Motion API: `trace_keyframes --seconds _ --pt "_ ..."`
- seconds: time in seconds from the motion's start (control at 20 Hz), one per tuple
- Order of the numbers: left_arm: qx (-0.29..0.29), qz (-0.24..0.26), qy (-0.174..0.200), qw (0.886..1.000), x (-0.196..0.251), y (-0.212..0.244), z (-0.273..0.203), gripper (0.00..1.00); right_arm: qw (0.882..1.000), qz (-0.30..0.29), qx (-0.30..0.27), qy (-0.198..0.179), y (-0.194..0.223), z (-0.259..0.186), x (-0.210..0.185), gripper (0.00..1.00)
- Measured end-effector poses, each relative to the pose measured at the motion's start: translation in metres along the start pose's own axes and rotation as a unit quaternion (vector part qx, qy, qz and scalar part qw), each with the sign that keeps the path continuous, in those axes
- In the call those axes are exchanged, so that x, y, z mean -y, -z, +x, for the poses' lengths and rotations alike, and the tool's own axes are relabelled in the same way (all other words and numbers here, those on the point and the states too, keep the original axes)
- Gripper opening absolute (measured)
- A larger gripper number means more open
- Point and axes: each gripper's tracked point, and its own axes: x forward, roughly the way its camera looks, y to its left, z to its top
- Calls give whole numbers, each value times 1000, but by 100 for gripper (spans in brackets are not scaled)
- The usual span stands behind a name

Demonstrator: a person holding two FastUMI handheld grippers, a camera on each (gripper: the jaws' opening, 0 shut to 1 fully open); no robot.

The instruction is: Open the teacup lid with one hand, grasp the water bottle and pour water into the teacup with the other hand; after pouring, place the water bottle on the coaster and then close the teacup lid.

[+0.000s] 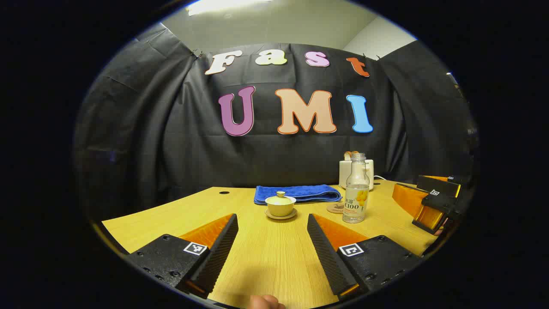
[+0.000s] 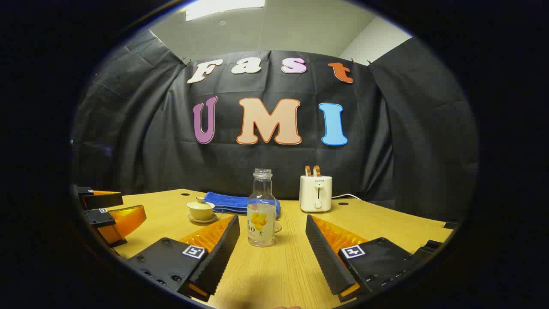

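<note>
While both empty, left gripper (image 1: pixel 272 253) and right gripper (image 2: pixel 272 253) gape wide.

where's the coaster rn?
In the left gripper view the coaster lies on the table, just behind and left of the water bottle, in front of the blue towel.

The light wooden desk (image 1: pixel 266 253) carries a folded blue towel (image 1: pixel 297 193), a lidded cream teacup on its saucer (image 1: pixel 280 206), a round coaster (image 1: pixel 336 208), a clear uncapped water bottle (image 1: pixel 356 191) and a white toaster (image 2: pixel 316 193).

Both views low, facing table (image 1: pixel 266 257)
</note>
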Motion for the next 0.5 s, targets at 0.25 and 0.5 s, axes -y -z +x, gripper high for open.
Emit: trace_keyframes --seconds 0.25,0.5 --pt "-1 0 0 1000 0 1 0 95 1000 1 -2 0 1 -1 -1 98" --pt "-1 2 -2 1000 0 0 0 95 1000 1 -2 1 1 0 1 96"
